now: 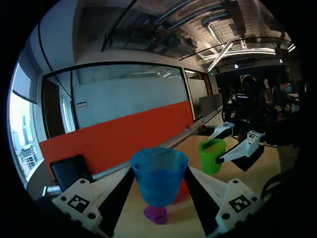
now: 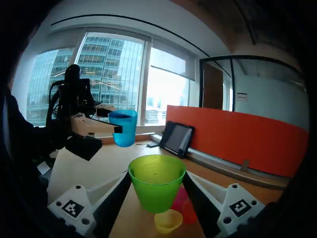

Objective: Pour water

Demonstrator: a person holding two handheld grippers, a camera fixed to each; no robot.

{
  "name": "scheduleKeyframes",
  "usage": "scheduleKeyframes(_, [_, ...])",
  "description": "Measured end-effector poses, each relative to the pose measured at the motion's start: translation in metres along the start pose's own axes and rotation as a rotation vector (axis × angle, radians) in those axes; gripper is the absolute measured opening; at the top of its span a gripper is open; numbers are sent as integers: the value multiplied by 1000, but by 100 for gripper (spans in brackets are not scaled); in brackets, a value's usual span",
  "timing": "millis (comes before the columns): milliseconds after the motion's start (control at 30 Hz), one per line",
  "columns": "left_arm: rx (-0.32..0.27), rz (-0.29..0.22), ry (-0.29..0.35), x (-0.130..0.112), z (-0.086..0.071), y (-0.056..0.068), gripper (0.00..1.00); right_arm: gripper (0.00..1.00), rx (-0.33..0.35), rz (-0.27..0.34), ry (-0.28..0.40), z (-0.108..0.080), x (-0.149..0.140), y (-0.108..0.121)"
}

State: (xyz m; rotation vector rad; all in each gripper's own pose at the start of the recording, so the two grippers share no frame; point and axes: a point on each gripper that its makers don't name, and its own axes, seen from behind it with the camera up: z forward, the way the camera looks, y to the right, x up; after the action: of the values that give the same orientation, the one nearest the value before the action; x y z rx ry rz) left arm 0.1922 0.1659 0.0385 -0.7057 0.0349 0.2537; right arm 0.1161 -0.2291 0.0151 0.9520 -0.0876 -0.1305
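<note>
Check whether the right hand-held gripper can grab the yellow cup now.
Probably not: the right hand-held gripper is shut on the green cup, which it would have to put down first; the yellow cup lies just below.

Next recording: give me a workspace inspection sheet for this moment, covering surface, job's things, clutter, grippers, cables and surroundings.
Surface: light wooden table.
Job's things: blue cup and green cup, both upright and apart; contents cannot be told.
Clutter: small purple cup, yellow cup and pink cup on the table; tablet propped near the partition.
Grippers: left gripper shut on blue cup; right gripper shut on green cup.
Cables: dark cables looped on the left gripper's rig.
Surroundings: orange partition, large windows.
</note>
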Motion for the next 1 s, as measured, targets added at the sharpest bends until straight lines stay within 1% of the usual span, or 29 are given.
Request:
scheduleKeyframes(167, [28,68,11,12,1,-4,85,91,23,7,6,4,1,-8])
scheduleKeyframes(300, [42,124,20,21,3,-4,85,91,42,14,15,9,2,-16])
scheduleKeyframes(700, [84,272,26,37,9,-9,85,91,82,27,28,18,4,-32])
scheduleKeyframes(867, [103,324,29,41,11,-11,85,91,99,30,29,22,4,-38])
scheduleKeyframes(1000, [105,360,33,45,13,-9,85,91,111,30,29,25,3,-43])
